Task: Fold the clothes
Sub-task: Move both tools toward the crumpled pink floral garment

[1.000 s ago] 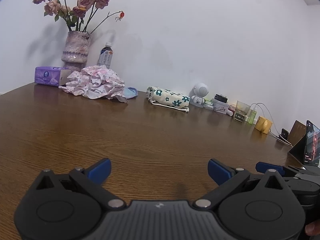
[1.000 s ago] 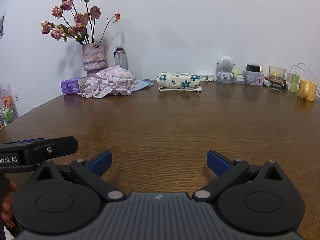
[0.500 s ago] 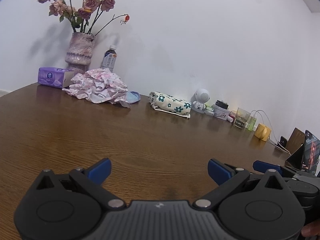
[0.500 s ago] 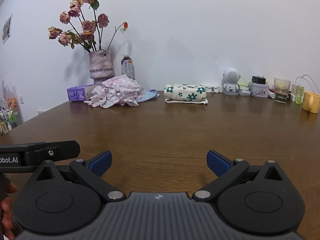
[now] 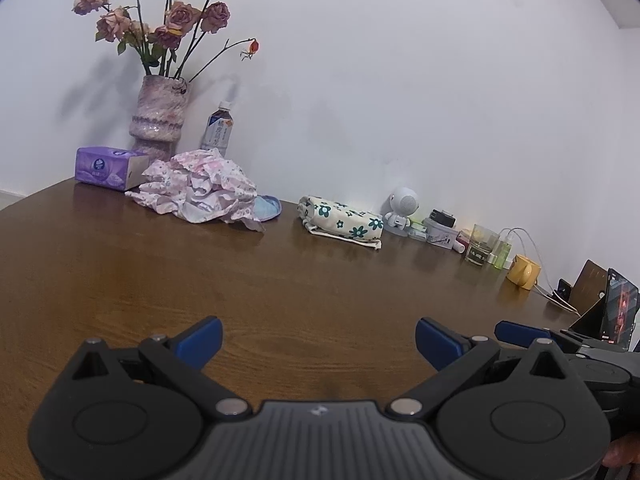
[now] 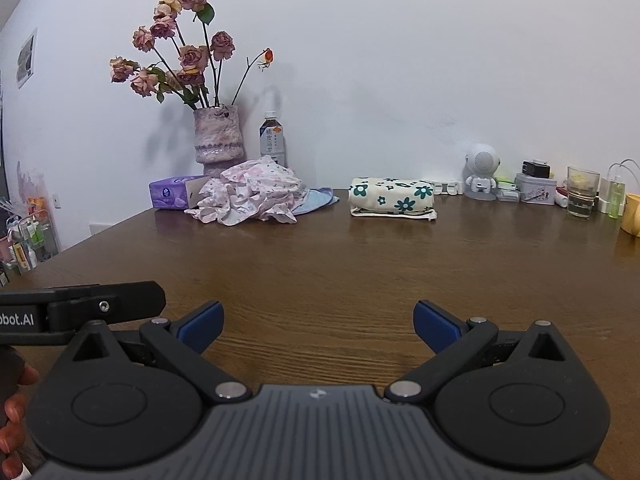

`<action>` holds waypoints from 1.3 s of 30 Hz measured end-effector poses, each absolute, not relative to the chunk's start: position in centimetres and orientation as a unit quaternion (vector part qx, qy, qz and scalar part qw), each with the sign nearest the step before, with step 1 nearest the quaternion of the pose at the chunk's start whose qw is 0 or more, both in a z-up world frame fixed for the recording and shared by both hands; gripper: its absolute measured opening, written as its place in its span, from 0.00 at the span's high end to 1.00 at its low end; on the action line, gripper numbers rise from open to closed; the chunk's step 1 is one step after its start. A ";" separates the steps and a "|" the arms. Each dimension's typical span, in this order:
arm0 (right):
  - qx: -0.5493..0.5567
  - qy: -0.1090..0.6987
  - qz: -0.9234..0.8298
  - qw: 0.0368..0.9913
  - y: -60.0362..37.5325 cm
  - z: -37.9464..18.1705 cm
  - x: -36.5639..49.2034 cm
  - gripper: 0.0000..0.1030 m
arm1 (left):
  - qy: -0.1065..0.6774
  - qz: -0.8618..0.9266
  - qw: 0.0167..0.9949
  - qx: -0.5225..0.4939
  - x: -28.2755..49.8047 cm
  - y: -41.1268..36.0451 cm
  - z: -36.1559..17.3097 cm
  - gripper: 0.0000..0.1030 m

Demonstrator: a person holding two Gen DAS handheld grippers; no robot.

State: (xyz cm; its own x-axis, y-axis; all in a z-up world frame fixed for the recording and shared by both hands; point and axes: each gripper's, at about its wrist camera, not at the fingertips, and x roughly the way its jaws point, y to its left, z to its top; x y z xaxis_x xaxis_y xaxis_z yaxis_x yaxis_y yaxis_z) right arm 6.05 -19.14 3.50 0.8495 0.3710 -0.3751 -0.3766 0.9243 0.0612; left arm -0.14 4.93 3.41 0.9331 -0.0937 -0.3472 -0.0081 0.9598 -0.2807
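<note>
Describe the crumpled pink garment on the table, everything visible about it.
The pink garment is thin, light fabric, pale pink and white with a small floral print, bunched in a loose unfolded heap. It lies at the far side of the table near the wall, in front of the vase and bottle, beside the purple tissue box. A blue cloth shows at its right edge. Neither gripper touches it.
</note>
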 end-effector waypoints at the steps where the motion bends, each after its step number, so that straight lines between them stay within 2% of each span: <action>1: -0.006 0.195 0.197 0.961 -19.0 3.6 6.2 0.00 | 0.182 -0.023 0.973 -0.140 0.0 5.1 3.6 0.00; 9: 0.013 0.204 0.231 0.951 -17.9 5.1 7.9 0.00 | 0.165 -0.020 0.978 -0.122 0.7 7.0 6.1 0.00; 22: 0.039 0.213 0.272 0.937 -15.5 7.7 11.2 0.00 | 0.179 -0.045 0.973 -0.141 4.1 11.2 9.2 0.00; 39: 0.047 0.253 0.284 0.924 -11.1 10.6 20.2 0.00 | 0.189 0.003 0.977 -0.095 10.8 15.8 13.3 0.00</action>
